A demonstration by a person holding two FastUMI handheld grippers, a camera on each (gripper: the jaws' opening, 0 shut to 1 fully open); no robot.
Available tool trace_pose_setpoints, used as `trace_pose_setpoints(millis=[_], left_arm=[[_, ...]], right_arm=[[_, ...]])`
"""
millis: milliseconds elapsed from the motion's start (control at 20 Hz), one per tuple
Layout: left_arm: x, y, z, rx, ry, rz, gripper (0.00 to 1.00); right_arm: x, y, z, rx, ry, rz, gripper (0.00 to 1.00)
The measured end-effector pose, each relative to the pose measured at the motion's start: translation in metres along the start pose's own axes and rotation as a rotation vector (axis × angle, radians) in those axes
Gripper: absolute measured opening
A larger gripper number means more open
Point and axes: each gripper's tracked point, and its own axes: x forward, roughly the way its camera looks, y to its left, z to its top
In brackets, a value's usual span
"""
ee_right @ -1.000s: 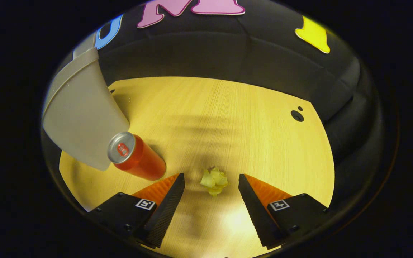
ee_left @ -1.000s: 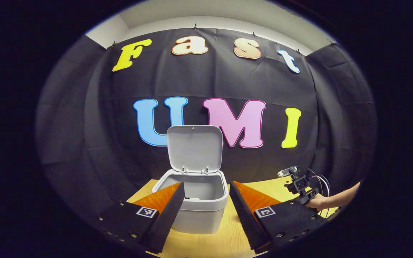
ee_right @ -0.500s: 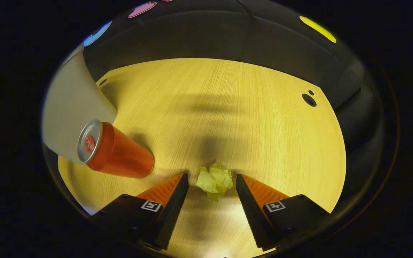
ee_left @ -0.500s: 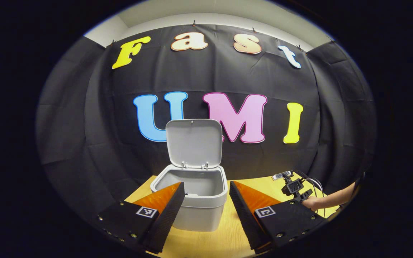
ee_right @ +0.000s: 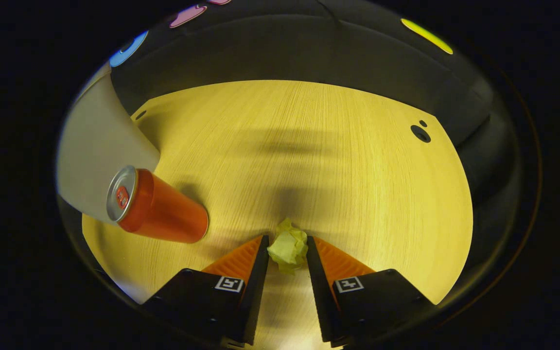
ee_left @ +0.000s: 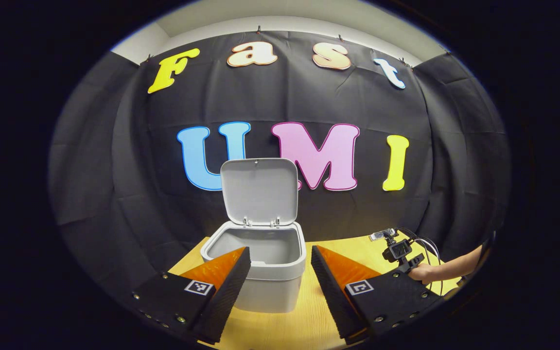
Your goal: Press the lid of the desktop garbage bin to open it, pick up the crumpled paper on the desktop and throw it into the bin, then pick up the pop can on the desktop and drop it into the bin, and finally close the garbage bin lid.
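1. The wooden worktop [ee_right: 338, 160] spreads across the right gripper view, pale and lit, with two small dark holes [ee_right: 420, 132] near its far right edge; in the left gripper view it shows as a strip under the bin.
2. The grey desktop garbage bin [ee_left: 270, 279] stands on the worktop straight ahead of the left gripper, its lid [ee_left: 258, 190] swung up and upright on the rear hinges, so the hollow inside is on show. In the right gripper view its wall [ee_right: 97, 160] sits at the far left.
3. The left gripper [ee_left: 280, 267] hovers in front of the bin with its fingers spread wide and nothing between them.
4. The right gripper [ee_right: 286, 245] is down at the worktop, its fingers drawn narrow on either side of the crumpled paper, touching or all but touching it. In the left gripper view it appears off to the right [ee_left: 399, 253], held by a person's hand [ee_left: 422, 274].
5. The red pop can [ee_right: 161, 208] stands on the worktop just beside the bin, left of the right gripper and apart from it.
6. The crumpled paper [ee_right: 288, 247], pale yellow, lies on the worktop between the fingertips of the right gripper.
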Motion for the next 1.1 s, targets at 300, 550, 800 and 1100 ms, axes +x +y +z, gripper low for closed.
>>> trace_pose_setpoints(millis=[300, 550, 800, 1100], left_arm=[[0.004, -0.008, 0.002, 0.005, -0.003, -0.023, 0.84], [0.002, -0.014, -0.005, -0.008, 0.007, -0.052, 0.84], [-0.004, -0.016, -0.002, -0.022, -0.014, -0.081, 0.84], [-0.014, 0.005, 0.003, -0.038, -0.049, -0.064, 0.84]], right_arm=[[-0.061, 0.004, 0.035, -0.026, -0.144, 0.003, 0.53], [-0.135, 0.019, 0.081, -0.047, -0.301, 0.016, 0.39], [-0.215, 0.055, 0.151, -0.090, -0.485, 0.084, 0.39], [-0.287, 0.156, 0.203, -0.125, -0.633, 0.296, 0.52]])
